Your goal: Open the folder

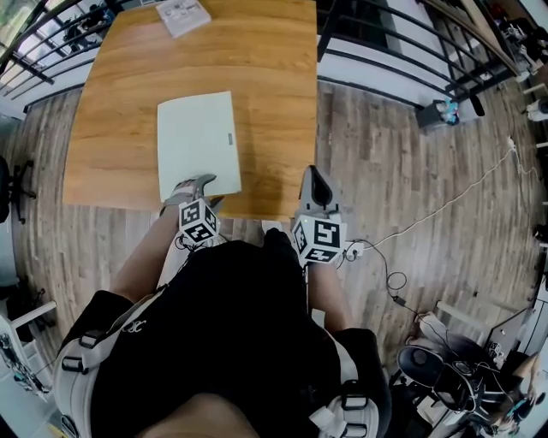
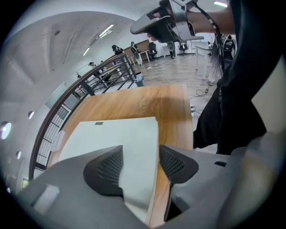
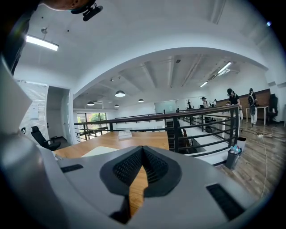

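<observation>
A pale, closed folder [image 1: 199,144] lies flat on the wooden table [image 1: 265,77], its near end close to the table's front edge. My left gripper [image 1: 195,190] points steeply down at the folder's near edge. In the left gripper view its jaws stand open [image 2: 140,159], the folder's [image 2: 111,134] right edge and near corner lie in the gap, and the pads do not press on it. My right gripper [image 1: 315,184] hovers at the table's front right corner, apart from the folder. Its pads [image 3: 143,154] meet at the tips with nothing between them.
A white booklet [image 1: 182,14] lies at the table's far edge. Black railings [image 1: 402,60] run beyond the table and along its right. A bin [image 1: 437,111] and loose cables [image 1: 445,214] are on the wood floor to the right. A chair [image 1: 13,184] stands at the left.
</observation>
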`<action>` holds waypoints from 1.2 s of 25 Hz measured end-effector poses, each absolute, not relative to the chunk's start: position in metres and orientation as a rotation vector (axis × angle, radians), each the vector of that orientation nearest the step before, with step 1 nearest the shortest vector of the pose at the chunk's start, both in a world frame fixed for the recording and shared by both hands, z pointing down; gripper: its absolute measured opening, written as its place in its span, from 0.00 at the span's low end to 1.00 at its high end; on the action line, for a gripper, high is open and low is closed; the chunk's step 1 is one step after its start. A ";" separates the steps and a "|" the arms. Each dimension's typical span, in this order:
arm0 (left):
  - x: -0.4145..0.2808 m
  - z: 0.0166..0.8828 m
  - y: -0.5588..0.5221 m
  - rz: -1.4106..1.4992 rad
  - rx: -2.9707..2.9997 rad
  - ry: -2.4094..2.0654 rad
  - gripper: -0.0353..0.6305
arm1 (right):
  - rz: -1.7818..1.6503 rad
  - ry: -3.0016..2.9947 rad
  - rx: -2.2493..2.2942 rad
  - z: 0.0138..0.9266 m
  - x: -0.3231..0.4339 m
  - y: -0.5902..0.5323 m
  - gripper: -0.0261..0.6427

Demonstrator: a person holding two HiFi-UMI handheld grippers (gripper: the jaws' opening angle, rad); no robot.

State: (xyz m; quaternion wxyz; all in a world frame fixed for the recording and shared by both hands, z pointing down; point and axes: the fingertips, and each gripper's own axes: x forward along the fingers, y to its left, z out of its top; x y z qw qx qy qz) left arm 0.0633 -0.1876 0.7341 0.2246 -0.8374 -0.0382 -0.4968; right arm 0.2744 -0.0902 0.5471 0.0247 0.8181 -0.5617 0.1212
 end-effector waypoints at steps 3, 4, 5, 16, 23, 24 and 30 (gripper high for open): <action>0.064 0.736 -0.189 -1.419 -2.301 -0.093 0.39 | 0.391 -1.730 2.530 0.551 0.276 -0.087 0.05; 0.064 0.736 -0.189 -1.429 -2.311 -0.105 0.38 | 0.394 -1.731 2.528 0.552 0.277 -0.087 0.05; 0.064 0.735 -0.187 -1.438 -2.331 -0.126 0.37 | 0.397 -1.732 2.526 0.553 0.277 -0.088 0.05; 0.067 0.705 -0.192 -1.406 -2.937 -0.168 0.12 | 0.407 -1.794 2.485 0.553 0.270 -0.103 0.05; 0.057 0.660 -0.215 -1.099 -3.521 -0.135 0.08 | 0.426 -1.840 2.443 0.557 0.263 -0.112 0.05; 0.055 0.654 -0.216 -1.042 -3.570 -0.133 0.08 | 0.428 -1.849 2.436 0.557 0.261 -0.113 0.05; 0.045 0.623 -0.227 -0.648 -3.695 -0.002 0.08 | 0.442 -1.910 2.383 0.562 0.253 -0.126 0.05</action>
